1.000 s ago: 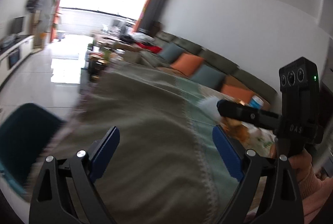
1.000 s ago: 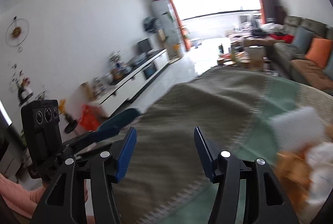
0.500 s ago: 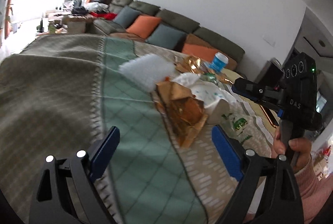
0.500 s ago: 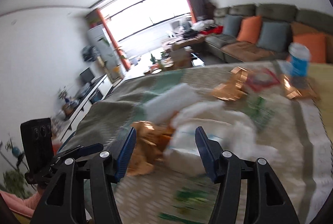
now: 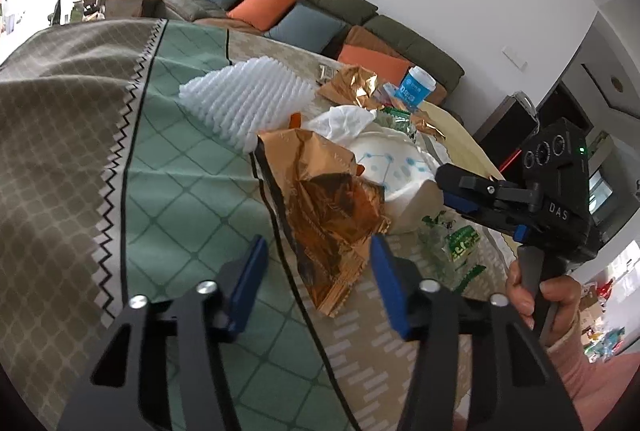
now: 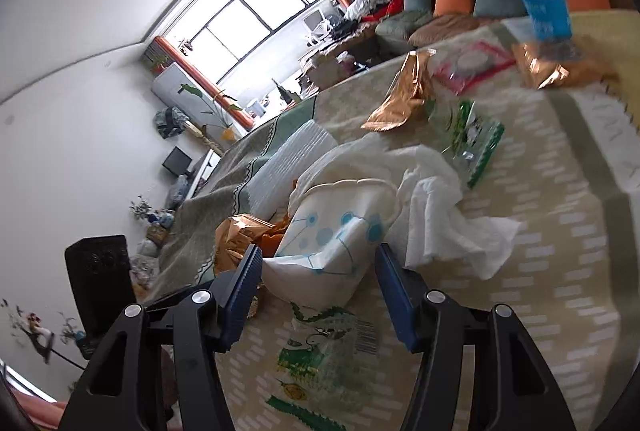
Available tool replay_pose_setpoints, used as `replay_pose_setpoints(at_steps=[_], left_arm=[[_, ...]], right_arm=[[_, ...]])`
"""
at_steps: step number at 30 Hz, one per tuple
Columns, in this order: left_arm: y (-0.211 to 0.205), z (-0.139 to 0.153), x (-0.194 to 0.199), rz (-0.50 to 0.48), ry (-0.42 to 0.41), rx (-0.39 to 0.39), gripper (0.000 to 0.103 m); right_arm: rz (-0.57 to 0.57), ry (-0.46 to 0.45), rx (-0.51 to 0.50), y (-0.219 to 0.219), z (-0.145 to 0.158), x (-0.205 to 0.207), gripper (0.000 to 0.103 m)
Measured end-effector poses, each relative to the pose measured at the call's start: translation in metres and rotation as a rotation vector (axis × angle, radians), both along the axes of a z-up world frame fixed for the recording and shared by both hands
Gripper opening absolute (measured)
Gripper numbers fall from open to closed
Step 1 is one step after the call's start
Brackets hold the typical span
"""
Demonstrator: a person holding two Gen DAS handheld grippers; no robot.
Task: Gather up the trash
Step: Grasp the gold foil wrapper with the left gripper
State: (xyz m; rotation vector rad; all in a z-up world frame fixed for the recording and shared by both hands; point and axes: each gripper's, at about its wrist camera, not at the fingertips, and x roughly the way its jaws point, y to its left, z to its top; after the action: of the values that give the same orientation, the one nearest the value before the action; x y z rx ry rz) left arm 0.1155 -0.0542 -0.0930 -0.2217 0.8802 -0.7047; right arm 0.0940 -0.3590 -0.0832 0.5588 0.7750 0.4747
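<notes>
Trash lies on a patterned tablecloth (image 5: 180, 191). My left gripper (image 5: 316, 271) is open just in front of a crumpled copper foil bag (image 5: 324, 207). My right gripper (image 6: 318, 279) is open, its jaws either side of the near end of a white paper bag with blue dots (image 6: 340, 231); it also shows in the left wrist view (image 5: 460, 191). A white tissue (image 6: 440, 223), white ribbed foam sheet (image 5: 248, 99), green-printed clear wrappers (image 6: 320, 359) (image 6: 472, 135), more copper foil (image 6: 404, 99) and a blue paper cup (image 6: 544, 7) lie around.
A sofa with orange and grey cushions (image 5: 280, 7) runs behind the table. A red packet (image 6: 472, 65) lies near the cup. A black speaker-like box (image 6: 100, 279) stands at the left in the right wrist view.
Both grippers swung from facing the room to the trash pile and came close to it. Both jaws have narrowed somewhat. Nothing is gripped.
</notes>
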Motion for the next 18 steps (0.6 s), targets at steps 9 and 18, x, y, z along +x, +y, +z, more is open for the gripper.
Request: replay_pose_setpoints(at_steps=[9,18], left_arm=[[-0.002,-0.004,0.003,-0.03,0.023,-0.025,0.011],[0.008,0.007,-0.009,-0.008,-0.042,-0.014,0.008]], right_arm=[[0.036,0.001,0.028,0.008,-0.002,0.005,0.045],[0.065,-0.033,0.014,0.02,0.007,0.004,0.003]])
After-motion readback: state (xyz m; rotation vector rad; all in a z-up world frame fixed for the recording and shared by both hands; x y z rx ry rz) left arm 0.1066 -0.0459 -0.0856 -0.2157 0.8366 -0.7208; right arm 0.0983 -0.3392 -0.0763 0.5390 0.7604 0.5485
